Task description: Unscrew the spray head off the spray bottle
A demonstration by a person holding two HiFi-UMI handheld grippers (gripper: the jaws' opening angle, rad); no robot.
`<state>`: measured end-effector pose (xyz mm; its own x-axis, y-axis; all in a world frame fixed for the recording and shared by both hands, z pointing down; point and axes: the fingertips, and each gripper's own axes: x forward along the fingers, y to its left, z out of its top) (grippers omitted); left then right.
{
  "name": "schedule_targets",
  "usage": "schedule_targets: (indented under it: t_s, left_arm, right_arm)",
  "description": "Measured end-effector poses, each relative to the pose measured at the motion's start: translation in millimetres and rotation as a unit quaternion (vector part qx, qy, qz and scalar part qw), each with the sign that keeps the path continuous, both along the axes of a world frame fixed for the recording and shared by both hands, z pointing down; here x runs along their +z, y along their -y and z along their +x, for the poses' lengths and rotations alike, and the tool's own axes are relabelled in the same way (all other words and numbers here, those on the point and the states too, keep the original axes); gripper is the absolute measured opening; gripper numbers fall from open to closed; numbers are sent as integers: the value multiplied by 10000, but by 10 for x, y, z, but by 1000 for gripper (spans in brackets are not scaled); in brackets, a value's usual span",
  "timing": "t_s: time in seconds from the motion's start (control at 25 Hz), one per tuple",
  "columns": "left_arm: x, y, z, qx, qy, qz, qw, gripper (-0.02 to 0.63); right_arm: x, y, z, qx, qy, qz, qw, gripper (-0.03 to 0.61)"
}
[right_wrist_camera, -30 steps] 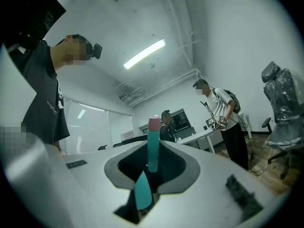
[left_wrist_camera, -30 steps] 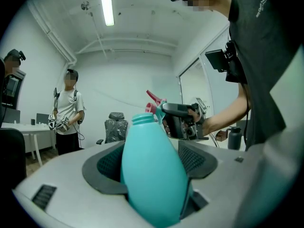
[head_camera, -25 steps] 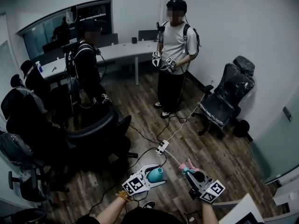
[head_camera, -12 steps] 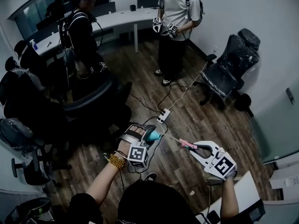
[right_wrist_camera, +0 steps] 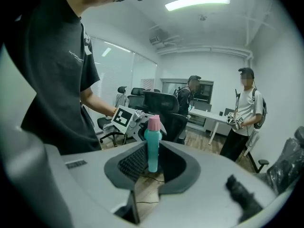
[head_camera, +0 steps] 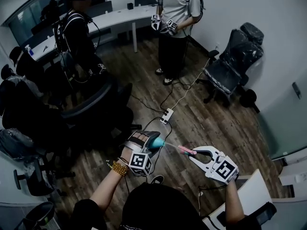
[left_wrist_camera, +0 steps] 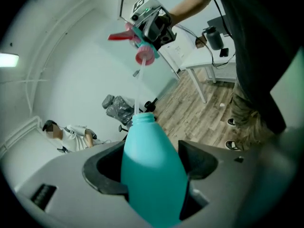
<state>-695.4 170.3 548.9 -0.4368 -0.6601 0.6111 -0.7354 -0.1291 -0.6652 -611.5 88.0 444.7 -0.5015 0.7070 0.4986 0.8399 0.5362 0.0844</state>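
A wooden floor (head_camera: 211,119) fills most of the head view, with a black office chair (head_camera: 98,111) at the left and a wrapped chair (head_camera: 232,66) by the right wall. Two people stand farther back, one in a white shirt (head_camera: 175,11) and one in dark clothes (head_camera: 76,32). Low in that view, the left hand-held gripper (head_camera: 147,139) is clamped on the teal bottle (left_wrist_camera: 151,165), whose threaded neck is bare. The right hand-held gripper (head_camera: 197,153) is clamped on the pink and teal spray head (left_wrist_camera: 142,44), held apart from the bottle, in the air over the floor. A thin clear tube (left_wrist_camera: 137,87) runs from the head to the bottle's open mouth.
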Motion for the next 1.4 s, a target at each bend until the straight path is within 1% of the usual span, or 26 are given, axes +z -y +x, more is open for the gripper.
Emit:
schedule_targets:
  t_s: [0.08,0.16,0.2,0.36,0.4,0.44,0.48,0.52,0.6,0.64,0.68,0.76,0.8,0.84,0.88,0.92,0.96,1.0,1.04,1.08,1.12,1.16,1.2,1.24,1.32,1.4]
  left_arm:
    - [-71,162,199,234,-116,237,9994,347]
    - [-97,300,403,344,-320,426,9980,347]
    - [-90,350,477,358,-390,455,9976,347]
    - [-38,398,558,333,-552,472,9968,347]
    - [-35,404,573,332,-688,580,9954,347]
    - [-34,416,589,316,-912,766,9924,347]
    - [-39,430,605,285,-1216,1034,9868,347]
    - [-54,444,624,248,-1559,1368,9779,347]
    - [-122,460,655,195,-2147,2055,9546,347]
    - [-167,464,663,198,-2316,2322,9445,347]
    - [-209,468,669,228,-2386,2502,9381,347]
    - [-276,478,680,336,-2394,2712,9317,347]
    - [-305,478,676,368,-2460,2853,9256,347]
    - [-336,467,656,356,-2591,3054,9156,347]
    - [-369,439,615,290,-2758,3301,9023,347]
    - [-402,395,558,182,-2926,3562,8872,347]
    - [-437,340,492,58,-3059,3804,8727,347]
    - [-471,278,422,-56,-3129,4004,8613,347]
    - [-498,215,345,-146,-3134,4155,8538,347]
    - [-524,153,263,-197,-3087,4278,8493,347]
    - [-552,96,186,-209,-3009,4392,8462,347]
    - [-574,50,143,-191,-2937,4489,8437,347]
    - [-578,21,151,-159,-2906,4546,8418,347]
    - [-561,7,203,-134,-2923,4536,8418,347]
    - [-504,-2,324,-138,-3047,4369,8462,347]
    - [-446,-11,411,-167,-3184,4231,8481,347]
  right_arm:
    - [72,-155,-43,-103,-30,-18,9999,71]
    - [146,-296,-49,-175,-76,-39,9998,71]
    - [181,-345,-39,-189,-111,-31,9998,71]
    - [272,-375,-16,-129,-286,-1,9995,71]
    - [273,-372,-16,-98,-301,-58,9995,71]
    - [266,-371,-22,-48,-285,-145,9995,72]
    - [252,-372,-29,20,-244,-269,9993,72]
    - [228,-376,-33,96,-172,-438,9988,72]
    - [147,-381,-33,257,34,-890,9957,72]
    - [106,-379,-34,327,99,-1106,9933,72]
    - [78,-376,-34,373,113,-1255,9913,73]
    - [35,-355,-38,435,95,-1391,9893,75]
    - [-8,-324,-52,517,116,-1477,9876,86]
    - [-58,-264,-71,663,148,-1650,9840,96]
    - [-95,-171,-82,860,175,-1950,9769,100]
    - [-117,-48,-80,1080,192,-2373,9652,100]
    - [-140,94,-67,1295,218,-2871,9489,100]
    - [-166,243,-47,1492,280,-3371,9292,98]
    - [-183,390,-30,1687,382,-3794,9089,97]
    - [-176,517,-21,1880,496,-4082,8919,64]
    - [-138,606,-10,2047,576,-4221,8813,0]
    - [-74,651,24,2181,596,-4231,8774,-1]
    - [3,662,90,2298,572,-4139,8790,-1]
    - [75,645,172,2392,538,-3980,8840,-2]
    - [170,547,268,2439,517,-3626,8980,-1]
    - [226,413,267,2348,543,-3374,9100,-2]
